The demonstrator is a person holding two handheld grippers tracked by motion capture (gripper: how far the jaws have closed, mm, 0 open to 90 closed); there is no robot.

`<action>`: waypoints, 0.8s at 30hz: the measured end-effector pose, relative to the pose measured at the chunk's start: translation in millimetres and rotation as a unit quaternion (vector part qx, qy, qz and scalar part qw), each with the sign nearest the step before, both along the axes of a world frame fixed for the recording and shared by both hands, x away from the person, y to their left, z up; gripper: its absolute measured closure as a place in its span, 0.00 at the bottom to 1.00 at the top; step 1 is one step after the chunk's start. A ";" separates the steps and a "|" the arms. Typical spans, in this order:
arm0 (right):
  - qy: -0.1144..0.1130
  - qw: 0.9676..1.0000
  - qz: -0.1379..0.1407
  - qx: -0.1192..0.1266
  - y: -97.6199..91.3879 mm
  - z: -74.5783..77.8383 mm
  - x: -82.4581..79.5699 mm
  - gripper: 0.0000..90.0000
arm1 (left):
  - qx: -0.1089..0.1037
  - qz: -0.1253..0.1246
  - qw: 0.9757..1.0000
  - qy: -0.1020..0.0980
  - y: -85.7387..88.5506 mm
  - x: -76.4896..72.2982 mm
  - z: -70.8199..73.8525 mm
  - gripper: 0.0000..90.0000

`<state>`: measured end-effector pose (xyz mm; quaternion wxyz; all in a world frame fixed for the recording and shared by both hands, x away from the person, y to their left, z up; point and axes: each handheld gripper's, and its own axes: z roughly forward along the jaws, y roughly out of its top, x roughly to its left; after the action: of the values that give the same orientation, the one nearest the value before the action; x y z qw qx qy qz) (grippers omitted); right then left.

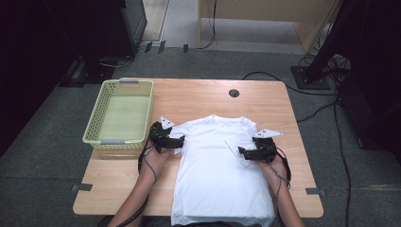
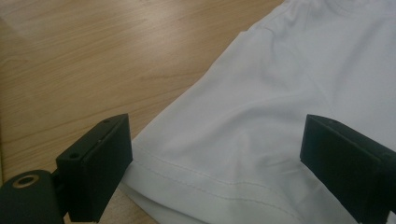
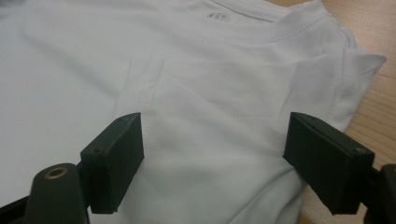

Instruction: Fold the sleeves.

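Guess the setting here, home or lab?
Probably a lab or recording room, not a home: grey carpet tiles underfoot, loose cables running to black equipment stands, and one bare wooden table holding just a white T-shirt and a basket.

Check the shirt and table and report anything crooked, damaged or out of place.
Nothing is damaged or spilled. The white T-shirt lies flat, though its right sleeve is folded over, and its hem hangs past the table edge. The basket overhangs too.

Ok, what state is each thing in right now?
Shirt: spread flat on the table, front up, sleeves folded in.
Basket: upright, empty.
Left gripper: jaws open over the shirt's left sleeve.
Right gripper: jaws open over the right sleeve.
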<state>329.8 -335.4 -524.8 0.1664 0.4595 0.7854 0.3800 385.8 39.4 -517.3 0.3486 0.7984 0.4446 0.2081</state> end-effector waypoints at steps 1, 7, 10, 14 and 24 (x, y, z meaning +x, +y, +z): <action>0.000 1.000 0.000 0.000 -0.2 -0.1 0.0 0.22 | 0.000 0.000 1.000 0.000 0.0 0.0 0.0 0.11; -0.001 1.000 0.002 -0.001 -0.5 -0.1 0.0 0.22 | 0.003 0.010 1.000 0.011 1.7 2.9 -3.5 0.16; -0.001 1.000 0.003 -0.002 -0.5 -0.2 -0.2 0.22 | 0.000 0.002 1.000 0.007 2.9 1.0 -2.4 0.24; -0.002 1.000 0.002 -0.004 0.2 -0.3 -0.6 0.22 | 0.000 -0.009 1.000 0.008 3.7 -1.5 -0.8 0.38; -0.003 1.000 0.000 -0.002 3.6 -0.5 -1.3 0.21 | 0.008 -0.023 0.999 0.021 5.4 -8.7 5.3 0.76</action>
<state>328.5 -331.8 -525.4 0.1693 0.4579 0.7857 0.3800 377.1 44.8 -512.0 0.3376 0.8154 0.4317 0.1868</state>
